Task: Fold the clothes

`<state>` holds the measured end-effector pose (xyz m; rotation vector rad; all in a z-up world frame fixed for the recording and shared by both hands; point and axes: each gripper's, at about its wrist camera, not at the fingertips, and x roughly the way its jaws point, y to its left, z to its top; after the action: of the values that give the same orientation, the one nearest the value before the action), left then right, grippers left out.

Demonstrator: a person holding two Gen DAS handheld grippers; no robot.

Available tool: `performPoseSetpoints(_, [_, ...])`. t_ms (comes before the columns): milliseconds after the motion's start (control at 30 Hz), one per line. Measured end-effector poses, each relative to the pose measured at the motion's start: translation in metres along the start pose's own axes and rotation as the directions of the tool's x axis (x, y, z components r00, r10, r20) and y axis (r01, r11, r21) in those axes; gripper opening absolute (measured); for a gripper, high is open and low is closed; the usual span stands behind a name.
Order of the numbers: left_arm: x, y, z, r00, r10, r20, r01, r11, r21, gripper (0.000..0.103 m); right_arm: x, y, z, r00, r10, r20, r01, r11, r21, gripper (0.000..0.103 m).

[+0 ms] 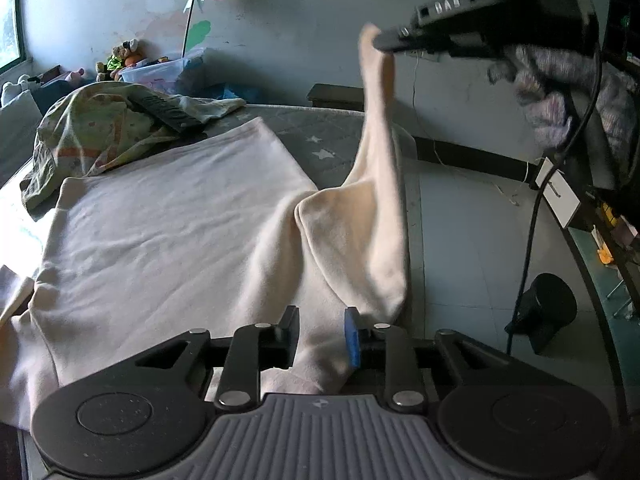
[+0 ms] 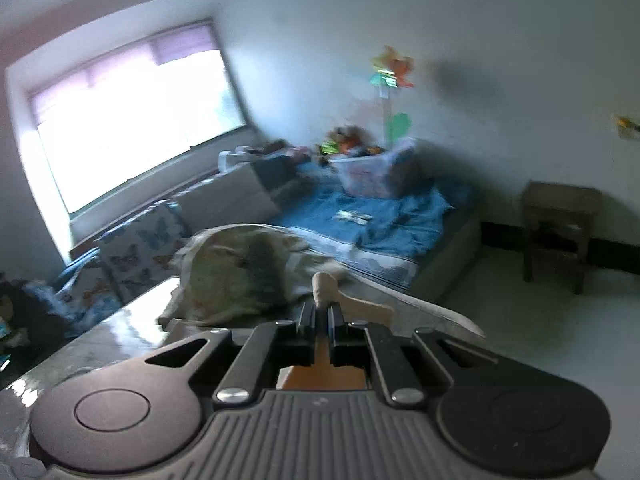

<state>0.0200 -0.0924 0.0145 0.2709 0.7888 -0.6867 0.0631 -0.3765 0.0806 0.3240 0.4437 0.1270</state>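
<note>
Right claw point(image 2: 321, 312) is clamped on the sleeve point(image 1: 378, 92) of the cream shirt point(image 1: 168, 216), lifting it above the bed point(image 1: 320, 128). Left claw point(image 1: 322, 330) is apart over the shirt.

Cream garment point(image 1: 168, 216) flat on bed point(image 1: 320, 140), sleeve point(image 1: 376, 128) pinched aloft by right gripper point(image 1: 384, 42) (gloved hand point(image 1: 560, 92)).
</note>
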Motion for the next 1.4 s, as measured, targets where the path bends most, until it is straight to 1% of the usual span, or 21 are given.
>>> performPoseSetpoints(100, [-0.008, 0.002, -0.005, 1.0, 0.001, 0.009, -0.001, 1.0, -0.003, 0.028, 0.003, 0.03, 0.008, 0.996, 0.086, 0.003, -0.086, 0.995, -0.055, 0.005])
performPoseSetpoints(133, [-0.011, 0.002, -0.007, 1.0, 0.002, 0.012, -0.002, 1.0, -0.005, 0.028, 0.004, 0.046, 0.011, 0.992, 0.127, 0.001, -0.126, 0.989, -0.083, 0.005])
performPoseSetpoints(200, [-0.017, 0.005, -0.011, 1.0, 0.008, 0.018, -0.008, 1.0, -0.01, 0.031, 0.008, 0.066, 0.013, 0.983, 0.186, -0.011, -0.186, 0.977, -0.105, 0.005])
performPoseSetpoints(267, [-0.024, 0.01, -0.015, 0.999, 0.025, 0.021, -0.025, 0.999, -0.025, 0.032, 0.018, 0.096, 0.011, 0.966, 0.254, -0.042, -0.257, 0.956, -0.138, 0.005])
performPoseSetpoints(367, [-0.035, 0.021, -0.022, 0.998, 0.064, 0.024, -0.063, 0.996, -0.058, 0.032, 0.036, 0.135, 0.004, 0.942, 0.321, -0.098, -0.334, 0.924, -0.188, 0.005])
performPoseSetpoints(433, [-0.043, 0.031, -0.026, 0.995, 0.092, 0.027, -0.089, 0.992, -0.09, 0.033, 0.052, 0.158, -0.002, 0.928, 0.348, -0.135, -0.37, 0.904, -0.212, 0.005])
performPoseSetpoints(533, [-0.051, 0.044, -0.031, 0.991, 0.13, 0.032, -0.125, 0.983, -0.131, 0.034, 0.067, 0.181, -0.011, 0.909, 0.377, -0.176, -0.41, 0.883, -0.228, 0.006])
performPoseSetpoints(600, [-0.054, 0.051, -0.033, 0.988, 0.15, 0.033, -0.144, 0.978, -0.149, 0.036, 0.073, 0.187, -0.013, 0.895, 0.399, -0.199, -0.438, 0.873, -0.217, 0.011])
performPoseSetpoints(667, [-0.057, 0.057, -0.035, 0.985, 0.169, 0.033, -0.162, 0.973, -0.166, 0.037, 0.076, 0.191, -0.016, 0.876, 0.427, -0.225, -0.471, 0.858, -0.206, 0.017])
performPoseSetpoints(700, [-0.058, 0.06, -0.035, 0.983, 0.18, 0.034, -0.171, 0.97, -0.173, 0.037, 0.075, 0.191, -0.018, 0.877, 0.425, -0.222, -0.469, 0.858, -0.21, 0.017])
performPoseSetpoints(833, [-0.056, 0.075, -0.032, 0.976, 0.216, 0.032, -0.204, 0.955, -0.215, 0.037, 0.064, 0.175, -0.014, 0.896, 0.382, -0.227, -0.433, 0.865, -0.255, 0.019])
performPoseSetpoints(933, [-0.051, 0.084, -0.026, 0.967, 0.252, 0.031, -0.236, 0.938, -0.254, 0.037, 0.061, 0.153, -0.015, 0.912, 0.317, -0.259, -0.386, 0.877, -0.286, 0.02])
performPoseSetpoints(1000, [-0.048, 0.09, -0.02, 0.961, 0.275, 0.031, -0.255, 0.925, -0.283, 0.036, 0.059, 0.138, -0.019, 0.921, 0.266, -0.285, -0.35, 0.887, -0.3, 0.025])
performPoseSetpoints(1067, [-0.044, 0.095, -0.015, 0.954, 0.3, 0.03, -0.277, 0.911, -0.306, 0.036, 0.06, 0.125, -0.026, 0.92, 0.23, -0.317, -0.329, 0.894, -0.304, 0.025])
performPoseSetpoints(1233, [-0.031, 0.111, -0.005, 0.939, 0.345, 0.014, -0.319, 0.883, -0.345, 0.036, 0.06, 0.092, -0.055, 0.895, 0.159, -0.417, -0.302, 0.904, -0.303, 0.027])
performPoseSetpoints(1267, [-0.028, 0.114, -0.003, 0.937, 0.35, 0.008, -0.325, 0.879, -0.349, 0.036, 0.058, 0.089, -0.058, 0.892, 0.158, -0.424, -0.303, 0.904, -0.302, 0.03])
performPoseSetpoints(1400, [-0.016, 0.126, 0.0, 0.928, 0.373, -0.016, -0.352, 0.862, -0.365, 0.036, 0.056, 0.073, -0.068, 0.883, 0.152, -0.444, -0.302, 0.908, -0.291, 0.031])
